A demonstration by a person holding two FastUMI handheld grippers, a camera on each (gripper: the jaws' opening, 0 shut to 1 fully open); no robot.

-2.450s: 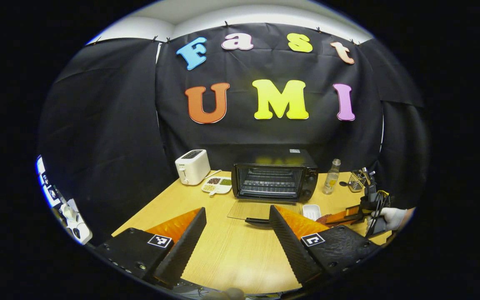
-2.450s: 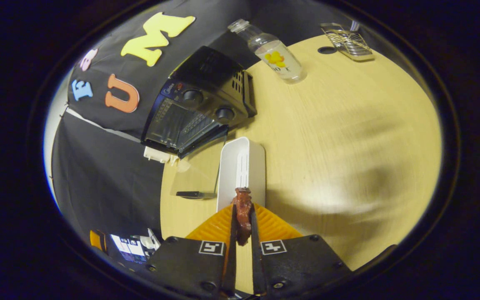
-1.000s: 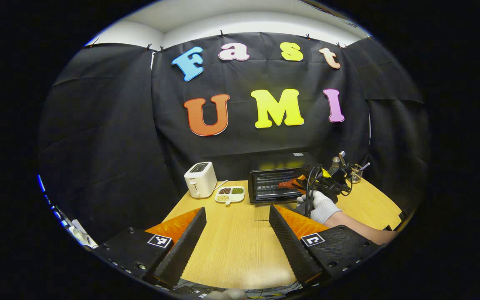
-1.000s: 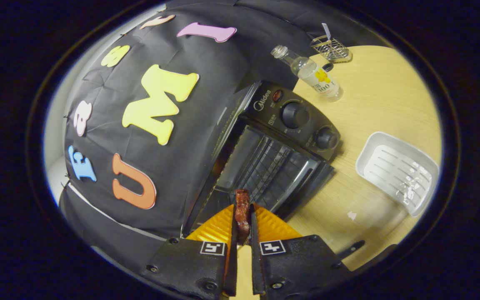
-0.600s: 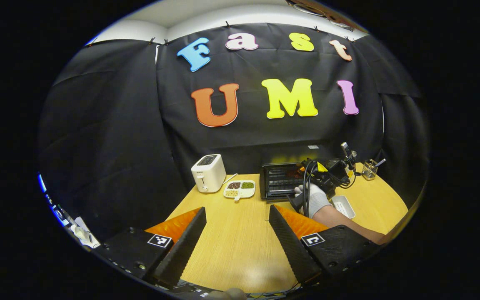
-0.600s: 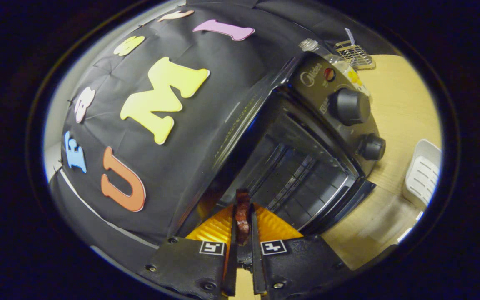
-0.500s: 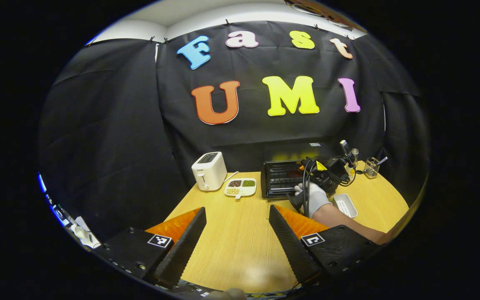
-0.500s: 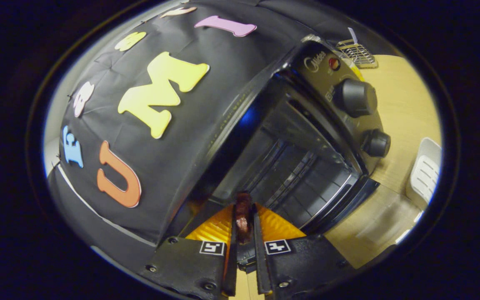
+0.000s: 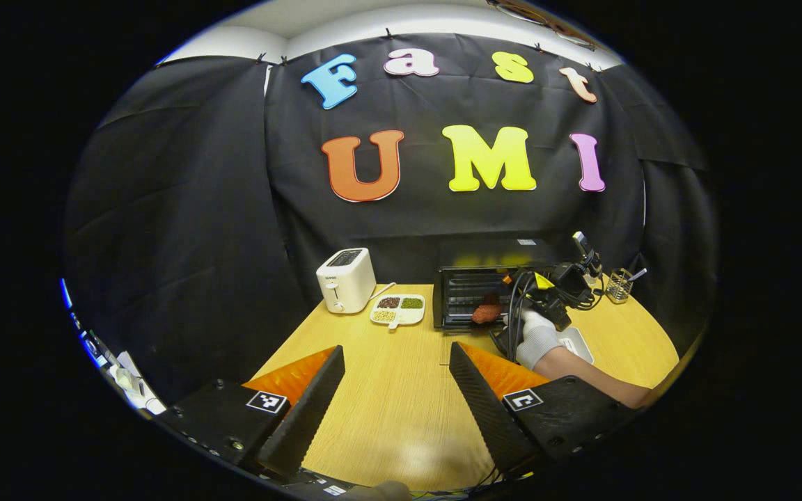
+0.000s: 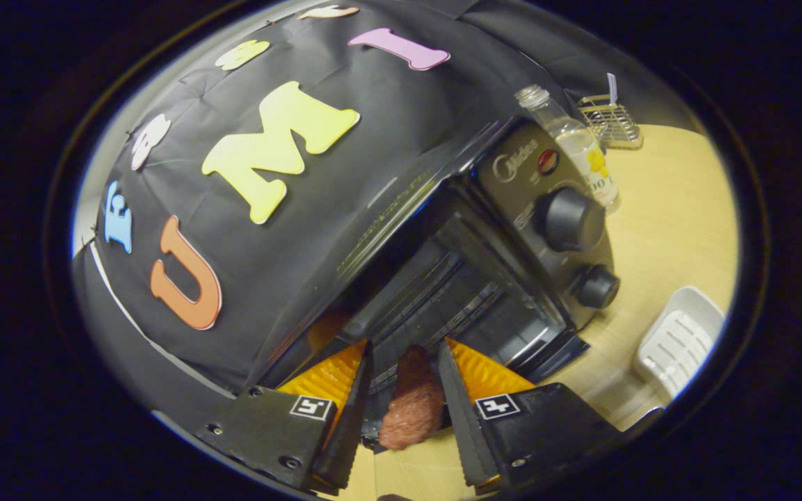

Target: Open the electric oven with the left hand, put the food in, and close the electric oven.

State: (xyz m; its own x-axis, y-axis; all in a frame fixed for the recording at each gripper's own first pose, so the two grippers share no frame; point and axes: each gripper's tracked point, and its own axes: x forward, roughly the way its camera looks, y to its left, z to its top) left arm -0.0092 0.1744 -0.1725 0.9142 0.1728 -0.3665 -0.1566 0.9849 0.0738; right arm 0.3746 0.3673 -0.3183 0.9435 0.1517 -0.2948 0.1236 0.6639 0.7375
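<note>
The black electric oven (image 10: 512, 229) stands with its door folded down and its rack showing. A reddish-brown piece of food (image 10: 411, 407) lies at the oven's mouth, between the spread fingers of my right gripper (image 10: 403, 348), which is open and does not press on it. In the left gripper view the oven (image 9: 474, 296) sits at the back of the table with the food (image 9: 488, 311) at its front edge and a gloved hand (image 9: 537, 337) just right of it. My left gripper (image 9: 396, 351) hangs open over the near table, well short of the oven.
A white toaster (image 9: 345, 280) and a divided plate (image 9: 398, 310) stand left of the oven. A white tray (image 10: 679, 341), a clear bottle (image 10: 582, 156) and a wire holder (image 10: 610, 118) stand to its right. Bare wooden table (image 9: 401, 410) lies in front.
My right gripper carried the food from the white tray to the oven's mouth, then opened; the food now lies loose between its fingers. My left gripper stayed open and back.
</note>
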